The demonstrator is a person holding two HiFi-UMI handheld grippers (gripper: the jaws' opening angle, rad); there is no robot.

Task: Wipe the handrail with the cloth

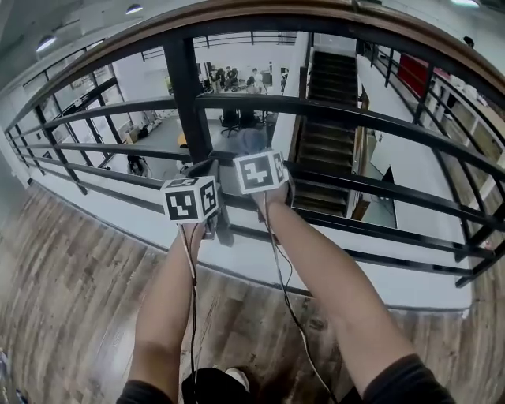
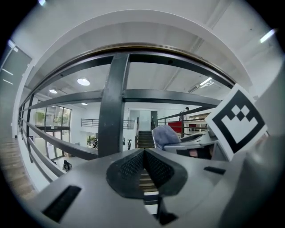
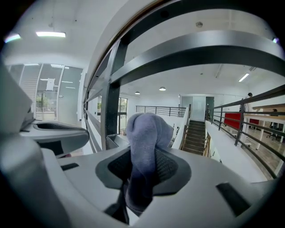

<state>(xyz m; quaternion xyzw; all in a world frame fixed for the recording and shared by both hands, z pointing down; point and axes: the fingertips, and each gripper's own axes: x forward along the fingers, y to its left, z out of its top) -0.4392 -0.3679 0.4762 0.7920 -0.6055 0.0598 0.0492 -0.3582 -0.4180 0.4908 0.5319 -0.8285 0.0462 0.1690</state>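
Note:
The wooden handrail (image 1: 237, 12) curves across the top of the head view, above black horizontal bars (image 1: 331, 110) and a black post (image 1: 185, 87). Both grippers are held side by side at the height of the middle bars, below the rail. My right gripper (image 1: 254, 151) is shut on a blue-grey cloth (image 1: 251, 140); in the right gripper view the cloth (image 3: 147, 133) bulges up out of the closed jaws of my right gripper (image 3: 143, 167). My left gripper (image 2: 144, 156) is shut with nothing in it, its pads meeting, facing the post (image 2: 111, 102). The cloth (image 2: 165, 135) shows to its right.
A wood-plank floor (image 1: 71, 284) lies under me on this side of the railing. Beyond the bars is an open drop to a lower hall with a staircase (image 1: 323, 118). Cables (image 1: 193, 316) hang from both grippers along my forearms.

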